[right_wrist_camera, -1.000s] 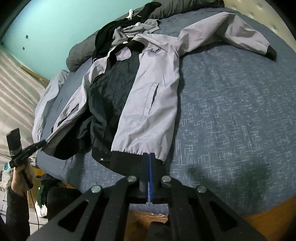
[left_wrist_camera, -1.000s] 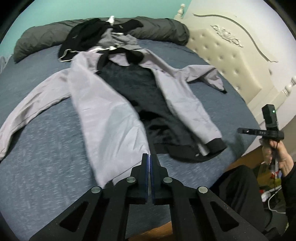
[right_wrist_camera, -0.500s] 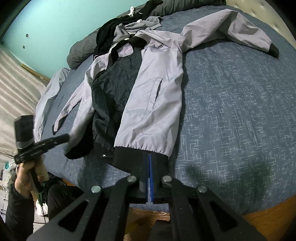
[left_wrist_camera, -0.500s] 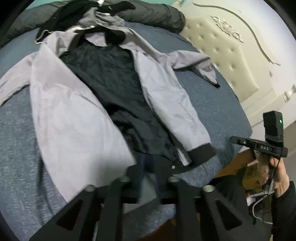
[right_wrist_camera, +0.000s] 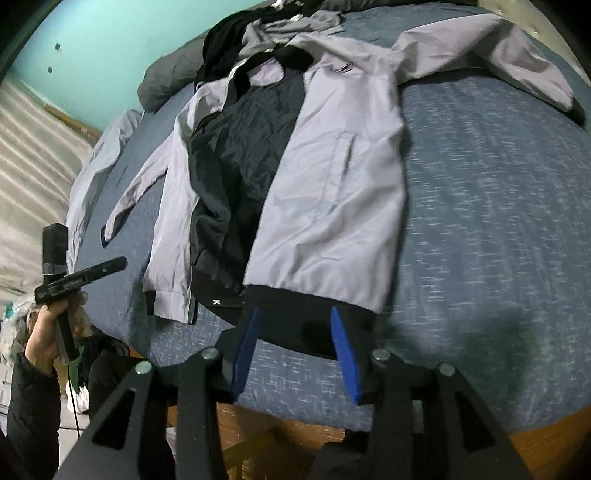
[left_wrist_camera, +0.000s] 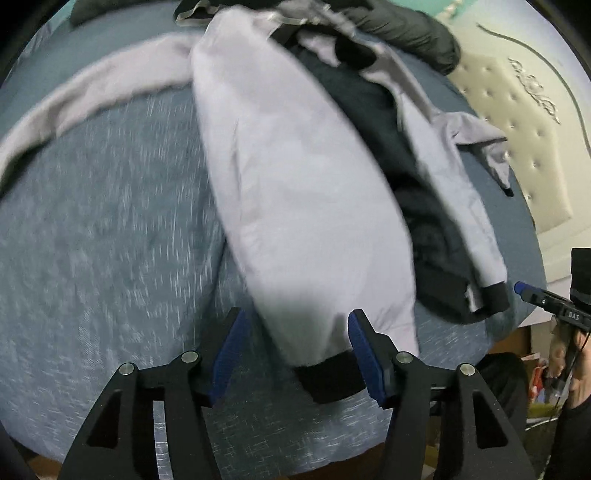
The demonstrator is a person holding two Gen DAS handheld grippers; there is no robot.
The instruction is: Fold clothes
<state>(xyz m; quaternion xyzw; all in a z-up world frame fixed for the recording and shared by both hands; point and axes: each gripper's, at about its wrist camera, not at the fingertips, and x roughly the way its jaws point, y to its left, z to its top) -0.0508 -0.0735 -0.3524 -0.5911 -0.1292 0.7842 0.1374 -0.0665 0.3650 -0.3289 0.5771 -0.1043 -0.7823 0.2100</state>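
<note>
A light grey jacket (left_wrist_camera: 295, 192) (right_wrist_camera: 332, 177) with black lining and black hem lies unzipped and spread flat on the blue bed. My left gripper (left_wrist_camera: 293, 328) is open, its blue pads either side of the black hem of one front panel. My right gripper (right_wrist_camera: 293, 325) is open too, its pads straddling the black hem band (right_wrist_camera: 306, 325) of the other panel near the bed's edge. Neither holds cloth. The other hand-held gripper (left_wrist_camera: 554, 299) (right_wrist_camera: 74, 277) shows at each view's side.
A pile of black and grey clothes (right_wrist_camera: 266, 33) and a dark pillow (left_wrist_camera: 406, 29) lie at the bed's far end. A padded cream headboard (left_wrist_camera: 517, 122) stands on the right. The bed's wooden edge (right_wrist_camera: 535, 443) runs below my right gripper.
Both grippers were shut on the jacket's hem and have opened, letting it go. The left view swung left and moved closer over its panel; the jacket now lies flatter.
</note>
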